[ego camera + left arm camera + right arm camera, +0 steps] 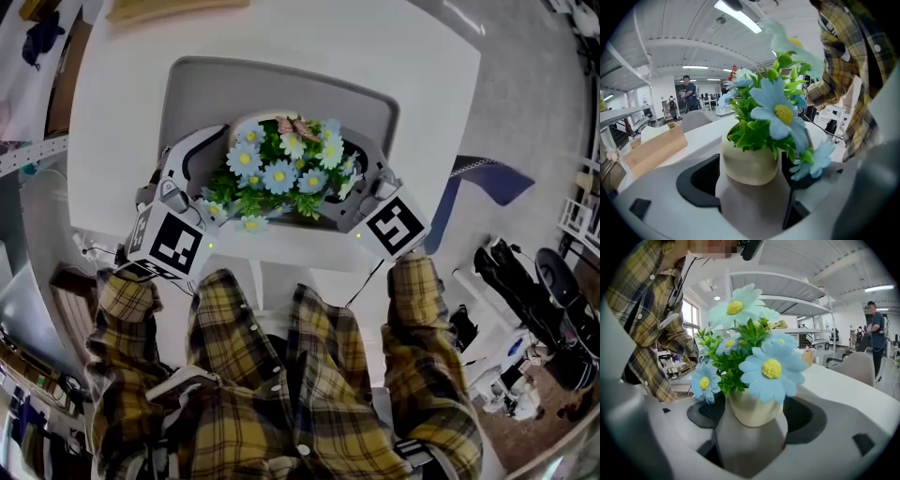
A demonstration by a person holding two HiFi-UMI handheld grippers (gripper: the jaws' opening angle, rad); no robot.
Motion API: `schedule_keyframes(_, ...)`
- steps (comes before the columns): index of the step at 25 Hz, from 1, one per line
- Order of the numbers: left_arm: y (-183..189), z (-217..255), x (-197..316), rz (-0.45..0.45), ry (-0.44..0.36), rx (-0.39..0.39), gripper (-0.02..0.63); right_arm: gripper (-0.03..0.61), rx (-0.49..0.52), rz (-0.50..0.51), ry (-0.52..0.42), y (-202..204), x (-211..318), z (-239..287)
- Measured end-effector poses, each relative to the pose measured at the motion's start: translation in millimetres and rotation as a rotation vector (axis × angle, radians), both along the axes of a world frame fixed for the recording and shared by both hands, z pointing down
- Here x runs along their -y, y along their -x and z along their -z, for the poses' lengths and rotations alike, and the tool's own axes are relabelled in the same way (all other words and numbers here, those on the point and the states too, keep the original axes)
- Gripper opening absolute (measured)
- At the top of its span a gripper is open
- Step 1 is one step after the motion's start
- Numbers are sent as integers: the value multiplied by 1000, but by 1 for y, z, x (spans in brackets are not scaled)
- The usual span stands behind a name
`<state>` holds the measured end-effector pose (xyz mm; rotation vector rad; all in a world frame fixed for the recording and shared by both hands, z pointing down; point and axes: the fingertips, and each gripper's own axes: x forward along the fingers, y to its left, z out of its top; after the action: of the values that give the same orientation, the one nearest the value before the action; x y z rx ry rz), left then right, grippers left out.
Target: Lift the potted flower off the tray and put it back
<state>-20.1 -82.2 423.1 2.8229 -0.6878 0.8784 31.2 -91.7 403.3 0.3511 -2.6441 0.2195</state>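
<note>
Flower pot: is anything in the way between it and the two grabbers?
Nothing visible does. The flower pot stands on the tray, already between the jaws of the left gripper and the right gripper. Only its own flowers lean over them.
</note>
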Motion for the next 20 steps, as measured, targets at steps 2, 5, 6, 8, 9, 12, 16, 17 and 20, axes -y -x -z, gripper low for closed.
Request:
schedule_keyframes(2, -2, 0, 2, -1, 0, -1, 398, 365, 3, -1, 2, 1, 3, 0)
schedule_keyframes(5, -3, -1, 3, -6, 1, 1, 398, 370, 6, 8, -7, 4, 5, -1)
schedule_keyframes(6, -4, -1, 4, -7, 2, 2, 397, 370, 7, 15, -13, 4, 5, -1)
schedule_keyframes(8, -6, -2, 5, -9, 3, 4, 397, 370, 10, 26, -25, 6, 5, -1)
schedule_keyframes(9, -6, -2, 5, -10, 3, 4, 397, 370, 13, 28, -28, 7, 5, 0)
schedule_keyframes(12, -5, 0, 4, -7, 6, 8, 397, 369, 29, 21, -30, 10, 4, 3)
schedule_keyframes(16, -5, 2, 5, -4, 10, 14, 397, 369, 17, 17, -40, 9, 4, 5)
schedule_keyframes(17, -6, 1, 5, -3, 11, 15, 397, 370, 14, 15, -45, 9, 4, 5)
schedule_keyframes(20, -6, 1, 7, 1, 20, 7, 397, 370, 13, 11, -59, 9, 6, 6)
